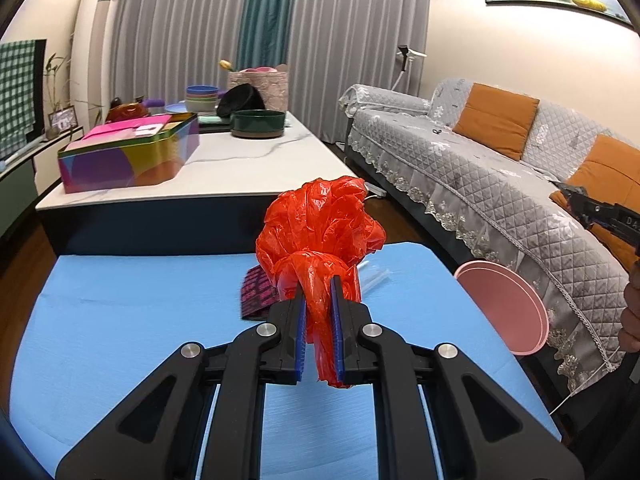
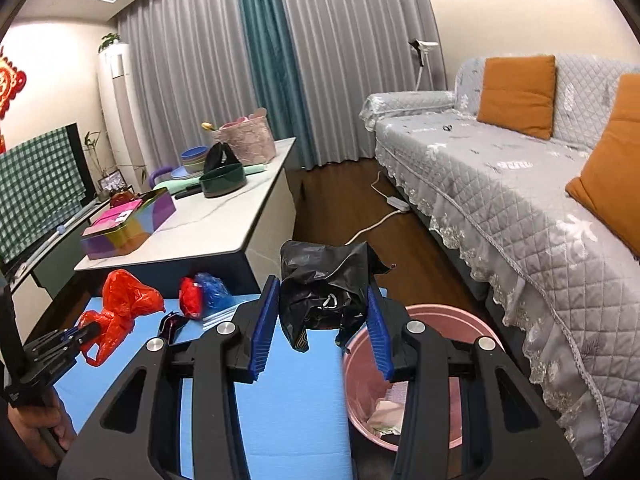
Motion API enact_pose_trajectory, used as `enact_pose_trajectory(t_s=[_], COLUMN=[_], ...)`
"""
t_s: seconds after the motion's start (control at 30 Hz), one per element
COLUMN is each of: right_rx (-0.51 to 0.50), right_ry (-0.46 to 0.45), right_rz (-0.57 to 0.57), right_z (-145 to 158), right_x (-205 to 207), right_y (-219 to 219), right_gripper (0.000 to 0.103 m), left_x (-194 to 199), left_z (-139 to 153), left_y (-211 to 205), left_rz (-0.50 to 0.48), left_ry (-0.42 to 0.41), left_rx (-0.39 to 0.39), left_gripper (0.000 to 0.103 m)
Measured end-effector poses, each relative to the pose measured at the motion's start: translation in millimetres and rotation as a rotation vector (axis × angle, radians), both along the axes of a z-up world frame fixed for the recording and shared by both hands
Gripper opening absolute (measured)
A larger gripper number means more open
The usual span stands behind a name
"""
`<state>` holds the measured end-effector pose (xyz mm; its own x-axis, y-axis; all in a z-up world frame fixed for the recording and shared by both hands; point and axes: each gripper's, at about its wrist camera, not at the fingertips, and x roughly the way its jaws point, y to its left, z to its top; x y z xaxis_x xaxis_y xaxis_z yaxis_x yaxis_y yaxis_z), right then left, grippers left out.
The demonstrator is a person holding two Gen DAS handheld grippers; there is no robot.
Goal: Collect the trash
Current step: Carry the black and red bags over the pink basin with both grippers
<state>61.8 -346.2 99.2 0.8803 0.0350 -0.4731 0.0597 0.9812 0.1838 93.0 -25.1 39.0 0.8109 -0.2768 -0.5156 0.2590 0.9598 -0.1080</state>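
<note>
A: Your right gripper (image 2: 324, 320) has the crumpled black plastic bag (image 2: 320, 288) pinched between its fingers, jaws fairly wide around the bulk. The pink bin (image 2: 424, 376) sits just below and right of it.

B: And your left gripper (image 1: 320, 316)?

A: Clamped narrow on the red plastic bag (image 1: 320, 232), over the blue table (image 1: 120, 340), farther left of that bin. Your right is nearer.
</note>
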Motion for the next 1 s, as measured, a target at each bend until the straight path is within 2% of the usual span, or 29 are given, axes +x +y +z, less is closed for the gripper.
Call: enact_pose_trajectory(t_s=[1.0], right_rx=[0.0], right_ry=[0.023], right_rz=[-0.135], right_z=[-17.5], right_x=[-16.3], right_y=[-68.4], right_gripper=[0.042], left_x=[0.8], left_z=[-1.1], left_y=[-82.9], left_rz=[-0.158], left_ry=[0.019], left_rx=[-0.008], left_gripper=[0.01])
